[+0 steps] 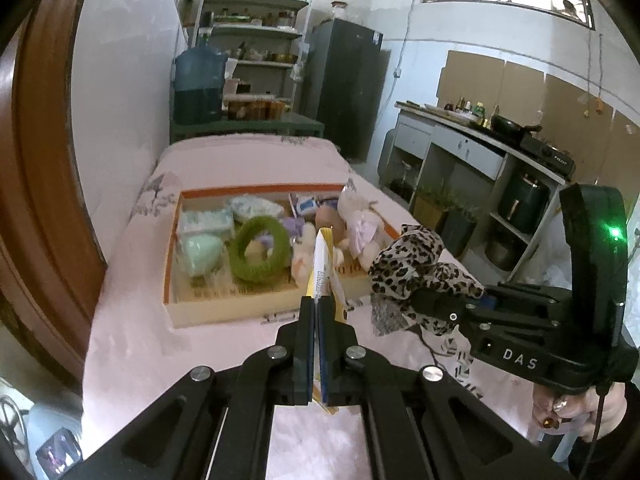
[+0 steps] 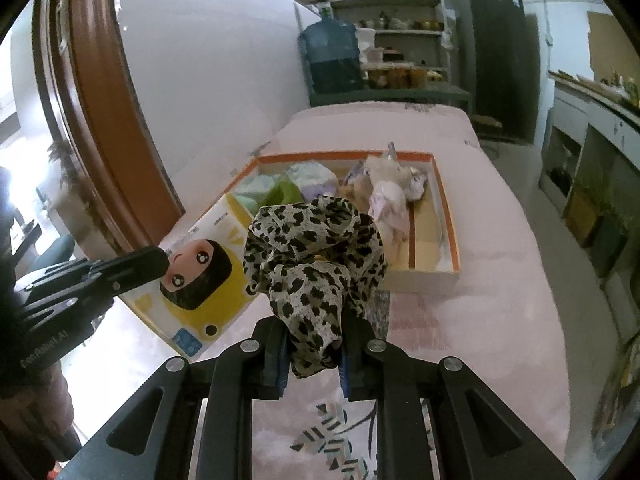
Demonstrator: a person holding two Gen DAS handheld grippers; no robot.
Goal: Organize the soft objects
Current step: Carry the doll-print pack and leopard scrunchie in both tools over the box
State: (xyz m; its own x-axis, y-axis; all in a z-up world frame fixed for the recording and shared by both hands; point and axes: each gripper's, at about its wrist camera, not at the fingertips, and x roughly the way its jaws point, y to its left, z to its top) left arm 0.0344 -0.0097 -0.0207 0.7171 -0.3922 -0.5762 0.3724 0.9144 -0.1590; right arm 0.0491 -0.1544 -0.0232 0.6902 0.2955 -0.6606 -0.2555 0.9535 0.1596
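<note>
Two items are held above the pink cloth-covered desk [image 1: 132, 344], largest first; the shallow orange-rimmed cardboard box [image 1: 224, 312] lies ahead on it, already holding a green knitted ring [image 1: 260, 254], pale plush toys [image 1: 360, 224] and small packets; the flat yellow packet with a cartoon face [image 2: 200, 276] is pinched edge-on in the left gripper [image 1: 317, 312], fingers nearly touching; the leopard-print fabric scrunchie [image 2: 316, 256] is clamped in the right gripper [image 2: 314, 356], fingers narrow around its bunched cloth. To do this well — carry both over the rim; probably aim for the bare right-hand strip of the box; release the packet flat, not on edge — the scrunchie may snag on the pads.
</note>
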